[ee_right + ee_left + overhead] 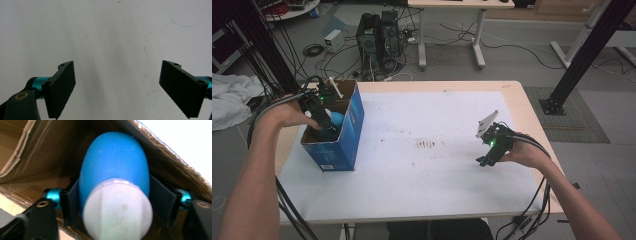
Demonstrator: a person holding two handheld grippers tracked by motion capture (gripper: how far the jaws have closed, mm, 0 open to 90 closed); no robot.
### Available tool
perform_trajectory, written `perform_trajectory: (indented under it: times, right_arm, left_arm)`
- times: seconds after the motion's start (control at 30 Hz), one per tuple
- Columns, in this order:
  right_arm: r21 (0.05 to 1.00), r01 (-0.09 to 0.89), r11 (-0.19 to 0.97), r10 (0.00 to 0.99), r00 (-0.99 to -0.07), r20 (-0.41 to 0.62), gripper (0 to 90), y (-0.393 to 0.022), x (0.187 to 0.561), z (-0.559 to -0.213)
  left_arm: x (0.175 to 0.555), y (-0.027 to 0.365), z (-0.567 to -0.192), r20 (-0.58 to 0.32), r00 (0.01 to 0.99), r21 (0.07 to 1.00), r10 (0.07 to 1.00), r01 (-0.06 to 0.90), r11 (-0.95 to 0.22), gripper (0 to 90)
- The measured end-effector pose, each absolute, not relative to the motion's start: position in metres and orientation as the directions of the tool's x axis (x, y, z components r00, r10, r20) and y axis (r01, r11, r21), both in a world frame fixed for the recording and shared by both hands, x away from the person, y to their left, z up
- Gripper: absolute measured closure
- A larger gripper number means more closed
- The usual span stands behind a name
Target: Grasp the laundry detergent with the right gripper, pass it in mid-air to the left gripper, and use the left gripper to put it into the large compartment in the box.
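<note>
High view has the left gripper [325,129] poked down into a blue cardboard box [347,135] that stands at the left side of the surface [422,200], which has a white sheet [437,175] spread over it. Inside the box sits a blue ball-shaped thing [335,119] with a whitish cap, and that's what the gripper is at. Left gripper view gets right up close: the blue thing [115,162] is between the two black jaws, its white cap [117,210] facing the camera, brown cardboard walls [37,152] all around. The jaws are roughly half open, both pads look right up against its sides, but I honestly can't tell if they're pressing on it or just sitting beside it

Right gripper [486,159] is well apart, over on the right side of the sheet, pointing down at it. Right gripper view shows its jaws spread wide with nothing between them, just plain white sheet [112,37] with a few faint marks
</note>
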State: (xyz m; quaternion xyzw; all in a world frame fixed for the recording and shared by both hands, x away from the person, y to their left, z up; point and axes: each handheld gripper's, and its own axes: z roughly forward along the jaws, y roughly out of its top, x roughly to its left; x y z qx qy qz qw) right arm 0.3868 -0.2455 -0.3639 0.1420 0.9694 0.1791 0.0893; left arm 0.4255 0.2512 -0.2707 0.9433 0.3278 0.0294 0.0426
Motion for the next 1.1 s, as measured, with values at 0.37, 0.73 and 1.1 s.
perform_trajectory:
  times: [0.37, 0.73, 1.1]
  right_arm:
    - [0.372, 0.245, 0.895, 0.310, -0.942, -0.125, 12.9, -0.247, 0.386, -0.364]
    - [0.375, 0.245, 0.894, 0.309, -0.943, -0.120, 12.9, -0.247, 0.386, -0.364]
    - [0.378, 0.241, 0.894, 0.307, -0.944, -0.122, 12.9, -0.248, 0.385, -0.362]
  left_arm:
    - [0.424, 0.249, -0.268, 0.025, 0.786, 0.103, 0.618, 0.612, -0.784, 26.9]
    - [0.422, 0.249, -0.251, 0.051, 0.778, 0.130, 0.627, 0.617, -0.776, 24.6]
    - [0.421, 0.244, -0.229, 0.098, 0.778, 0.140, 0.620, 0.606, -0.783, 22.2]
